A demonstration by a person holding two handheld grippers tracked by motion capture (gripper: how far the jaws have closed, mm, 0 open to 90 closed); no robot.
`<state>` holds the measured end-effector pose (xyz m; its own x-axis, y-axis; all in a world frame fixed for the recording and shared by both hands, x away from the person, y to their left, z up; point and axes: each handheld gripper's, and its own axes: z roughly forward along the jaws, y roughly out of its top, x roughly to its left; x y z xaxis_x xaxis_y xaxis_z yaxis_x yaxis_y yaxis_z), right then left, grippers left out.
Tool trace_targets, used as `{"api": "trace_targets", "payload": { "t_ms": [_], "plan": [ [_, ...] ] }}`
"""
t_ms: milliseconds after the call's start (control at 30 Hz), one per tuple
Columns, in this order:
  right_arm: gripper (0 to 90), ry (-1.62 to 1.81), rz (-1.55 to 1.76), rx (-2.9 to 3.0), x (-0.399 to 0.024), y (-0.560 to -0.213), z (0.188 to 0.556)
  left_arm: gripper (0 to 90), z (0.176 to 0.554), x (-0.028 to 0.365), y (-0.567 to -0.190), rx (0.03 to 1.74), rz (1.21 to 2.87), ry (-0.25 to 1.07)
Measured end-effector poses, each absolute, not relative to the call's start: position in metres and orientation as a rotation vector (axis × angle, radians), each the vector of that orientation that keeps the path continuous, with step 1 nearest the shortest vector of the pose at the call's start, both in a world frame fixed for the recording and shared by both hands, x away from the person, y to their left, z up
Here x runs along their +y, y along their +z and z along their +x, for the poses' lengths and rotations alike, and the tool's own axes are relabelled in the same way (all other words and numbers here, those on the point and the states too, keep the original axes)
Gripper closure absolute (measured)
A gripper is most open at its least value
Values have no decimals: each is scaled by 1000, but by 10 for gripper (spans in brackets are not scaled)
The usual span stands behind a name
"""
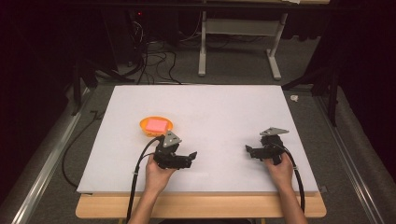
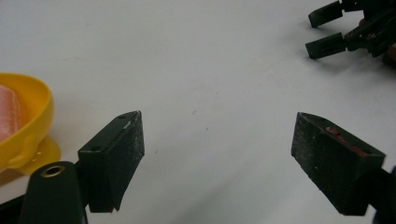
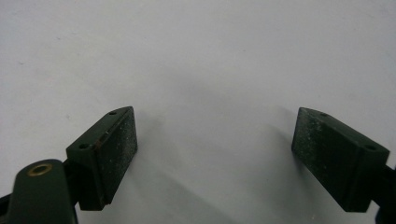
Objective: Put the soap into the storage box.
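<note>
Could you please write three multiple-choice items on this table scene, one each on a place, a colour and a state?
1. Where is the bowl on the white board?
A. just beyond the left gripper
B. beside the right gripper
C. at the far right corner

2. What colour is the block lying in the bowl?
A. blue
B. pink
C. green

3. How do the jaws of the left gripper and the right gripper stand?
A. both shut
B. one shut on the block
C. both open with nothing between them

Answers: 1 A, the high view shows the bowl just past the left gripper. 2 B, the block is pink against the yellow-orange rim. 3 C, each gripper view shows bare board between wide-apart jaws.
</note>
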<state>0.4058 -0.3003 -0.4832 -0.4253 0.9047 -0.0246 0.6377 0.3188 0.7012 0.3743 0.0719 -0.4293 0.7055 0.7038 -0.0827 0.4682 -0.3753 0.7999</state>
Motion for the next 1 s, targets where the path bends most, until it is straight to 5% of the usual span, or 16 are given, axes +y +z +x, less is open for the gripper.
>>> {"api": "trace_targets", "payload": {
  "t_ms": [1000],
  "plan": [
    [149,873,1372,2174,-300,-483,406,180,391,52,-475,962,2116,390]
  ]
}}
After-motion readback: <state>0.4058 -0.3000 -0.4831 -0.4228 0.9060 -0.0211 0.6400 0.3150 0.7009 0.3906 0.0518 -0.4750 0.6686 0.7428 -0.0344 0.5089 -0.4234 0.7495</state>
